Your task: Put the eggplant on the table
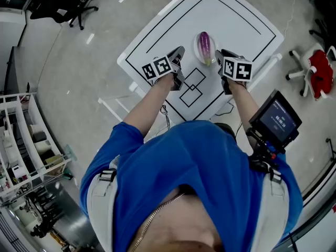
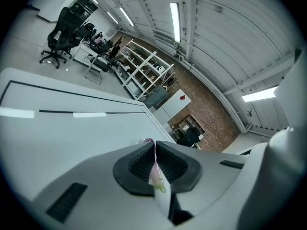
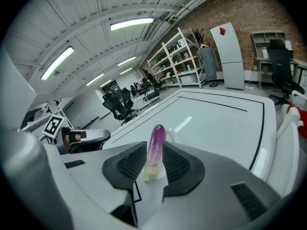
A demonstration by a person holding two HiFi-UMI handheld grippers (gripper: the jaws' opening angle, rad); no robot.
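A purple eggplant (image 1: 205, 46) with a pale green end lies on a small white dish (image 1: 196, 46) on the white table (image 1: 236, 20). My right gripper (image 1: 219, 54) hovers just right of it, jaws open. In the right gripper view the eggplant (image 3: 155, 150) shows in the gap between the dark pads (image 3: 132, 164), lying beyond them with no pad pressing on it. My left gripper (image 1: 180, 52) hovers at the eggplant's left. Its jaws (image 2: 154, 152) look shut, and only a sliver of the eggplant (image 2: 156, 174) shows through the slit.
Black border lines and two linked squares (image 1: 193, 86) are printed on the table. A screen device (image 1: 275, 118) hangs at the person's right side. A chair with red cloth (image 1: 320, 72) stands to the right, a shelf rack (image 1: 23, 140) to the left, and an office chair (image 1: 63, 7) far left.
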